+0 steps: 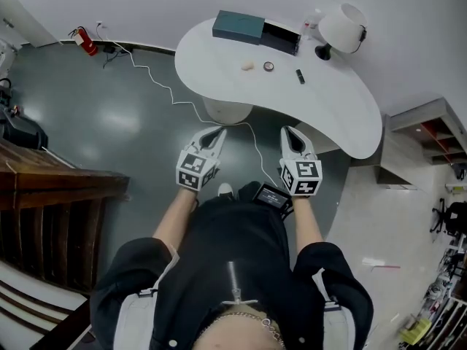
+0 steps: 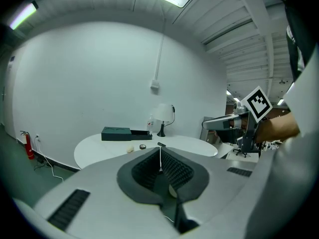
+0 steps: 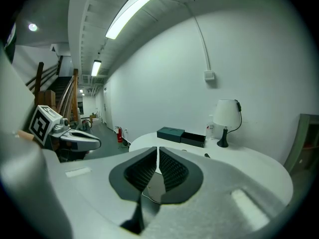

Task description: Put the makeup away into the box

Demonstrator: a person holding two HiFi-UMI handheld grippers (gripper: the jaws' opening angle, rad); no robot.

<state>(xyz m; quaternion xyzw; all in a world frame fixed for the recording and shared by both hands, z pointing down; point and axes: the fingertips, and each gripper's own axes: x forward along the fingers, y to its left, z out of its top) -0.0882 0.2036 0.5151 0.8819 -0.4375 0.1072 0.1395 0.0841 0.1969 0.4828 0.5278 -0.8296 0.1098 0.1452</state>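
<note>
Desk top is smooth, white and kidney-shaped, with rounded edges. At its far edge, toward the left end, sits the box: a flat teal rectangle with a matte face, and a black open tray touching its right end. A white lamp with a rounded shade stands at the far edge, right of the tray.

3 makeup items lie loose on the desk, just nearer than the box and apart from each other: a pale, soft-looking rounded puff, a small round pot with a dark rim, and a slim dark stick furthest right.

Both grippers are white with ribbed black pads. The left gripper and right gripper hang side by side over the glossy grey-green floor, short of the desk's near edge and well apart from the makeup. Each has its jaws pressed together with nothing between them, pointing toward the desk.
</note>
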